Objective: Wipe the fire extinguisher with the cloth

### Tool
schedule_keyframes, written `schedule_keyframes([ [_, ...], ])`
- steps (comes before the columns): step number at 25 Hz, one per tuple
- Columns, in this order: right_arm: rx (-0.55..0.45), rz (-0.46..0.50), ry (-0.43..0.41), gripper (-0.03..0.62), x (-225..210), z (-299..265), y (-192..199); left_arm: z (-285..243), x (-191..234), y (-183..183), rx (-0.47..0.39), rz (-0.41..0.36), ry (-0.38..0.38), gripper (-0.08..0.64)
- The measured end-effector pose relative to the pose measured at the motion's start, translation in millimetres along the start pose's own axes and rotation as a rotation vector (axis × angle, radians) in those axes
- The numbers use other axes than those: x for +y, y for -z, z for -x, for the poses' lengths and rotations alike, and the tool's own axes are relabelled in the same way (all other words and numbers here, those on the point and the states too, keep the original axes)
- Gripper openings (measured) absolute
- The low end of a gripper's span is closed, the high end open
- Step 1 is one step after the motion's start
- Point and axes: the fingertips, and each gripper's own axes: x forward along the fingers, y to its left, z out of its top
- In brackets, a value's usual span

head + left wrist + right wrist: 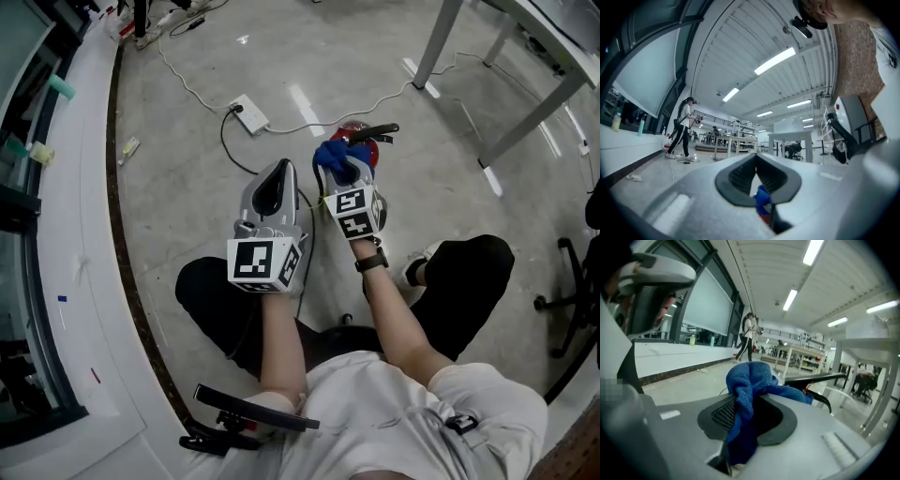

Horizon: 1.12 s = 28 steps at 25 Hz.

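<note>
The red fire extinguisher (364, 142) stands on the floor in front of me, its black handle (379, 132) pointing right. My right gripper (345, 172) is shut on the blue cloth (339, 156), which is bunched against the extinguisher's top. In the right gripper view the cloth (745, 390) hangs out between the jaws of the right gripper (746, 409), and the black handle (820, 378) lies just beyond. My left gripper (277, 172) hovers to the left of the extinguisher, apart from it, jaws together and holding nothing. Past the left gripper (756, 163) a bit of the blue cloth (762, 198) shows.
A white power strip (249, 114) with its cables lies on the floor behind the extinguisher. Grey table legs (437, 43) rise at the back right, and an office chair (574, 281) is at the right edge. A white ledge (75, 234) runs along the left. My legs are folded below.
</note>
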Motion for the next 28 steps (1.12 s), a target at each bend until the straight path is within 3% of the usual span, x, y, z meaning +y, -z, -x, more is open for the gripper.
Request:
schedule_keyframes([
  [5, -0.067, 0.304, 0.068, 0.095, 37, -15, 9, -9, 30, 22, 0.038, 0.025, -0.039, 0.000],
  [7, -0.025, 0.345, 0.032, 0.093, 58, -24, 30, -11, 39, 35, 0.053, 0.035, -0.053, 0.000],
  [10, 0.153, 0.174, -0.058, 0.092, 79, -53, 116, -14, 47, 55, 0.095, 0.053, -0.065, 0.000],
  [13, 0.320, 0.127, -0.105, 0.091, 95, -82, 214, -16, 51, 72, 0.129, 0.063, -0.065, 0.000],
  [16, 0.432, 0.087, -0.143, 0.091, 110, -107, 285, -17, 53, 89, 0.162, 0.064, -0.058, 0.000],
  [20, 0.526, 0.088, -0.171, 0.089, 126, -131, 338, -13, 59, 113, 0.218, 0.080, -0.081, 0.000],
  [23, 0.623, -0.018, -0.190, 0.083, 127, -136, 377, -5, 61, 125, 0.244, 0.082, -0.094, 0.000],
  [26, 0.615, -0.032, -0.232, 0.085, 127, -134, 376, -1, 61, 126, 0.243, 0.074, -0.086, 0.000],
  [28, 0.563, -0.057, -0.281, 0.086, 127, -123, 353, 0, 59, 118, 0.226, 0.076, -0.087, 0.000],
])
